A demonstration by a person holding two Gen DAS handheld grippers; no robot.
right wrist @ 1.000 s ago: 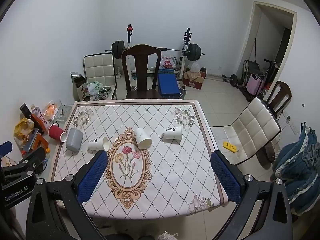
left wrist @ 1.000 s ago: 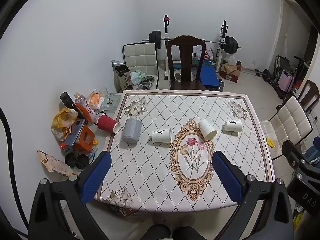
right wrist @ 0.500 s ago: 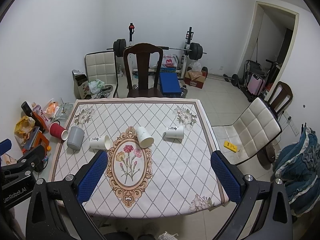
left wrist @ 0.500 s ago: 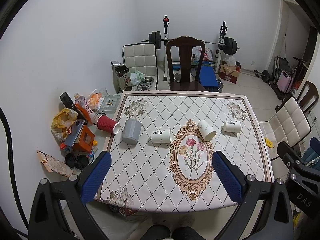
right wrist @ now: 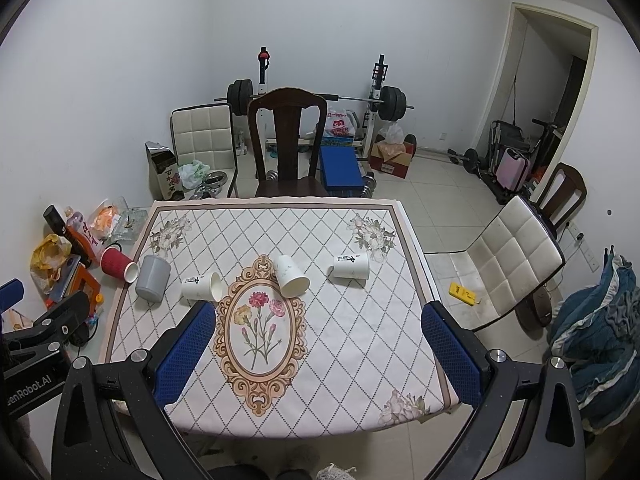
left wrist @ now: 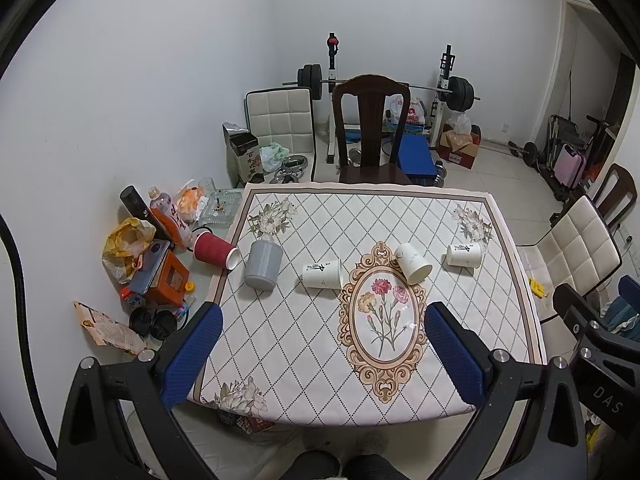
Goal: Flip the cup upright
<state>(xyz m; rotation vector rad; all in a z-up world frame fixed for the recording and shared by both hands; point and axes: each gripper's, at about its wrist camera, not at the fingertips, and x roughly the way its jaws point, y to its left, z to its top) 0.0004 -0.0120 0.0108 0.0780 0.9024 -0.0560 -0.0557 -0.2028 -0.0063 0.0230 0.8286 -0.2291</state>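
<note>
Several cups lie in a row across the table (left wrist: 280,344). A red cup (left wrist: 213,249) lies on its side at the left edge. A grey cup (left wrist: 262,264) stands mouth down beside it. Three white paper cups lie on their sides: left (left wrist: 322,274), middle (left wrist: 414,263), right (left wrist: 464,255). They also show in the right wrist view: red (right wrist: 116,264), grey (right wrist: 152,278), white (right wrist: 201,286), (right wrist: 291,275), (right wrist: 351,266). My left gripper (left wrist: 320,356) and my right gripper (right wrist: 316,354) are open and empty, high above the near table edge.
A dark wooden chair (left wrist: 372,128) stands at the far side, a white padded chair (right wrist: 508,264) to the right. Clutter (left wrist: 148,256) lies on the floor at the left. A weight bench and barbell (left wrist: 400,88) stand behind.
Both grippers have drifted slightly; the table sits a touch lower and nearer in both views. The cups have not moved.
</note>
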